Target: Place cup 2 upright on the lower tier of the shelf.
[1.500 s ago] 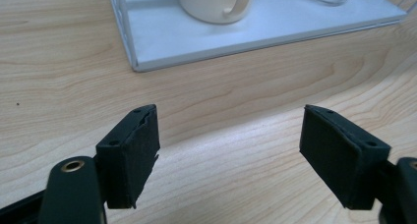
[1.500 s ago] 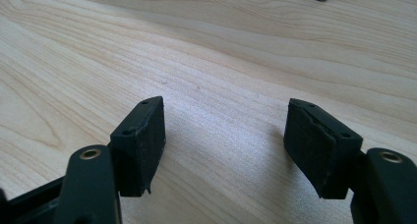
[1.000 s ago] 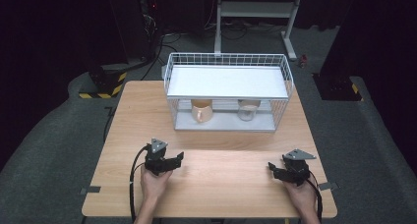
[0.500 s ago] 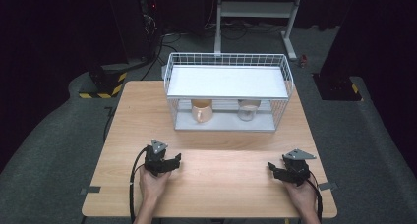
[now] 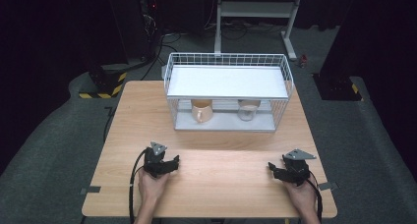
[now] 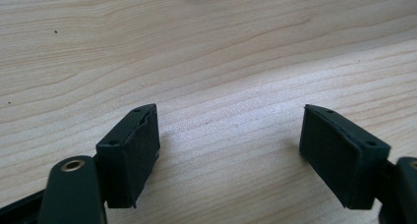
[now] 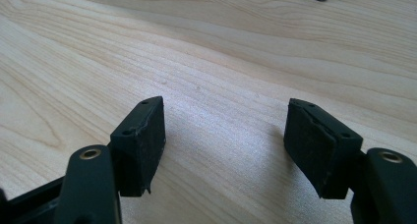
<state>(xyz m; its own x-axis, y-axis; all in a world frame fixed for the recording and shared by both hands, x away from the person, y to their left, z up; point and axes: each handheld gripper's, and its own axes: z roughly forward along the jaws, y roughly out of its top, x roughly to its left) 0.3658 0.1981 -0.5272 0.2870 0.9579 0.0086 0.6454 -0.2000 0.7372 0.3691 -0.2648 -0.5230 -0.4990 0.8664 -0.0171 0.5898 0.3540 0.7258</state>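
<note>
Two claws rest low on the wooden bench, one in each of the person's hands, near the bench's front edge and well apart from each other. The left claw sits at the front left, its cable looping back beside the left hand; in the left gripper view its jaws stand wide, with only bare wood grain between the black pads. The right claw sits at the front right, held by the right hand; in the right gripper view its jaws are likewise spread wide over bare wood and grip nothing.

At the far side of the bench stands a white wire rack with a flat white top shelf. Under that shelf, on the lower level, an orange-tan mug stands at the left and a clear glass cup at the right, set apart from each other. Both are well apart from the claws.
</note>
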